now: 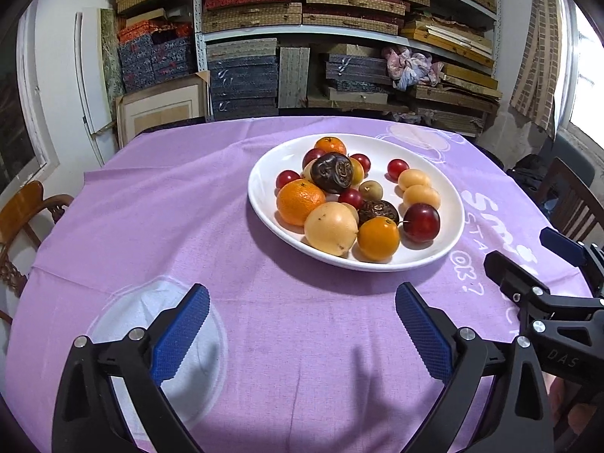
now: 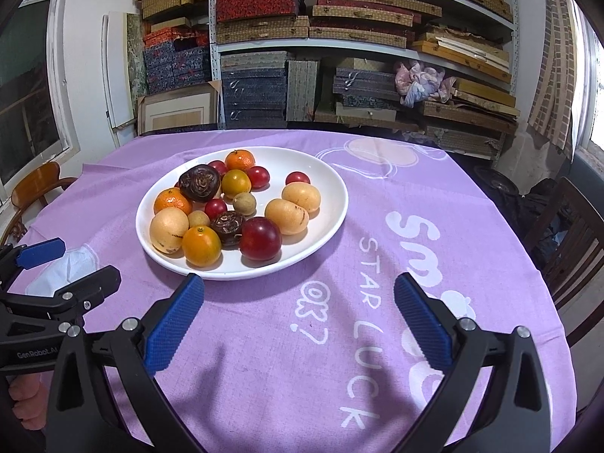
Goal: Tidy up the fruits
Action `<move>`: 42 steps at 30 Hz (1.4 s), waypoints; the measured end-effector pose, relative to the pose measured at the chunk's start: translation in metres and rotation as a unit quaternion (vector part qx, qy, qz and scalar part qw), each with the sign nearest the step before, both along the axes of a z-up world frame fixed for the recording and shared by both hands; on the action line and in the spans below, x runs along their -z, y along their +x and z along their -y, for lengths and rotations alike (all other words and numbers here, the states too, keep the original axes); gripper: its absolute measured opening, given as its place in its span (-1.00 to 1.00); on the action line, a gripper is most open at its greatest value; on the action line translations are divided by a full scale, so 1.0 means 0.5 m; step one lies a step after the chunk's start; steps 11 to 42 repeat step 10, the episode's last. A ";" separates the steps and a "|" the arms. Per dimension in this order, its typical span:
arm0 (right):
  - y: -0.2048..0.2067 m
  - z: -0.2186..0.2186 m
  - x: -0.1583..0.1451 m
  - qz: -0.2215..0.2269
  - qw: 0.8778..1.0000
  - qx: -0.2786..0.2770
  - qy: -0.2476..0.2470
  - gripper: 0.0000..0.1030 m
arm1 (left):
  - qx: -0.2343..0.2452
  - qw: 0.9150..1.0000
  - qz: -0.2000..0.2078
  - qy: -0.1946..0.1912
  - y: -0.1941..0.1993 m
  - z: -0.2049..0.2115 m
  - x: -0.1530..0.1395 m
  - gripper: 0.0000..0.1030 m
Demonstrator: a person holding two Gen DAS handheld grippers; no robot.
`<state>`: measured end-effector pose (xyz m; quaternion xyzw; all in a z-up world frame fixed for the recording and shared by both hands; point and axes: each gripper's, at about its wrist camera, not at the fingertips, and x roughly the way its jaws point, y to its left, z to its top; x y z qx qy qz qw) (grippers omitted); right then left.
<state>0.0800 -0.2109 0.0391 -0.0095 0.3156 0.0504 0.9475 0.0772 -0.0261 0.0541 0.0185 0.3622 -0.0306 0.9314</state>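
Note:
A white oval plate (image 1: 264, 173) (image 2: 332, 196) on the purple tablecloth holds several fruits: oranges (image 1: 300, 201), pale yellow fruits (image 1: 330, 228), a dark red plum (image 1: 421, 222) (image 2: 260, 238), small red fruits and dark wrinkled passion fruits (image 1: 332, 172) (image 2: 199, 182). My left gripper (image 1: 302, 324) is open and empty above the cloth, in front of the plate. My right gripper (image 2: 298, 319) is open and empty, in front of the plate and to its right. Each gripper shows at the edge of the other's view.
The purple cloth (image 1: 188, 207) bears white lettering (image 2: 362, 302) at the right and a pale round print (image 1: 158, 324) at the near left. Wooden chairs (image 1: 22, 211) (image 2: 573, 234) stand at both sides. Shelves (image 1: 339, 37) of stacked boxes fill the back wall.

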 end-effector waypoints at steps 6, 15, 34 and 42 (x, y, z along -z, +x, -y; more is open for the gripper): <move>-0.001 0.004 0.001 -0.001 1.000 0.001 0.003 0.92 | -0.028 1.000 -0.002 0.014 0.002 -0.003 0.009 0.93; 0.000 0.006 0.007 -0.007 1.000 0.001 0.006 0.92 | -0.033 0.999 -0.003 0.012 0.003 -0.010 0.014 0.93; 0.000 0.006 0.007 -0.007 1.000 0.001 0.006 0.92 | -0.033 0.999 -0.003 0.012 0.003 -0.010 0.014 0.93; 0.000 0.006 0.007 -0.007 1.000 0.001 0.006 0.92 | -0.033 0.999 -0.003 0.012 0.003 -0.010 0.014 0.93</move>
